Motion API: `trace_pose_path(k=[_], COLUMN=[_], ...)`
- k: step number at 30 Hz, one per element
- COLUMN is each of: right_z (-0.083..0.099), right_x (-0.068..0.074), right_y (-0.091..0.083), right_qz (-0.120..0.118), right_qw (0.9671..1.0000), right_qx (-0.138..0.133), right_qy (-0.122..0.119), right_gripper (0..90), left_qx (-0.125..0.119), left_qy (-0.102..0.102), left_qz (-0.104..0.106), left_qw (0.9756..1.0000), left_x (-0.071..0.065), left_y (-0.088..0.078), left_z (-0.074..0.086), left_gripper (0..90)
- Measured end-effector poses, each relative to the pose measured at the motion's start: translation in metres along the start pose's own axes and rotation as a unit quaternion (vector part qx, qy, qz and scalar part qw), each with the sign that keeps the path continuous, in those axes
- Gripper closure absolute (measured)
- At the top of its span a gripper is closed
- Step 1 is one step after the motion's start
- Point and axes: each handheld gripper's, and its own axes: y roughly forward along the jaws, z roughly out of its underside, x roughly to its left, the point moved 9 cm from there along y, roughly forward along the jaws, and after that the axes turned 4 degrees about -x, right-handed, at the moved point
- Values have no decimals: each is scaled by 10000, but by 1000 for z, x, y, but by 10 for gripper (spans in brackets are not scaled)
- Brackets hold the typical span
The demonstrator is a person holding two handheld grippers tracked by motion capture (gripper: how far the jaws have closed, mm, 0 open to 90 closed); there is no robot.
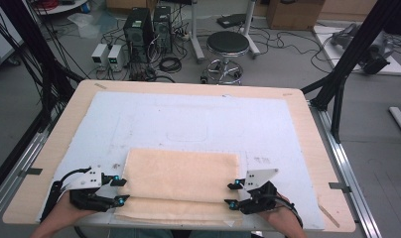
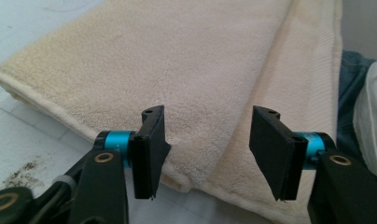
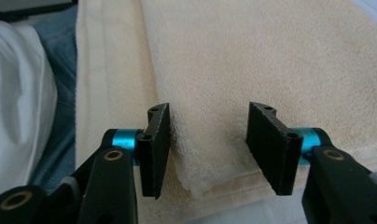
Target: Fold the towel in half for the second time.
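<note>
A folded cream towel lies on the desk's near edge. The left hand-held gripper and right hand-held gripper flank its ends, jaws spread, pinching nothing.

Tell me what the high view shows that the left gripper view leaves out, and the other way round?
High view alone: the whole table, the right gripper at the towel's other end, a stool and computers behind. Left gripper view alone: the towel's layered fold close up, dark crumbs on the mat. Both: the cream towel and the left gripper, jaws open at its edge.
</note>
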Motion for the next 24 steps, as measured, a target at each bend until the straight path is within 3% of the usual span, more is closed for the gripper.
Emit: trace_pose_path(k=[2,4,6,8,13,18,20,24], right_z=[3,4,3,1,-2,-14,-18,-17], right_x=[-1,-2,-4,-6,-6,-3,1,14], right_y=[2,1,-1,-3,-7,-24,-29,-32], right_qz=[60,37,-31,-43,-74,-67,-63,-51], right_qw=[9999,10000,9999,9999,9998,9990,9988,9992], right_qx=[42,27,-42,-99,-157,-448,-475,-355], right_qy=[-112,-56,104,57,45,38,-26,-162], right_gripper=[554,645,738,805,836,840,839,839], left_qx=[84,203,190,149,-149,-479,-455,-372], left_qy=[67,182,266,302,341,357,443,428], left_qz=[8,-58,-95,-90,-102,-47,-31,88], left_qw=[9999,9996,9994,9994,9993,9982,9980,9984], left_x=[0,1,2,3,1,-7,-13,-26], left_y=[3,7,9,8,-2,-21,-24,-26], left_z=[1,3,2,-3,-17,-31,-31,-21], left_gripper=[507,574,674,765,830,834,834,833])
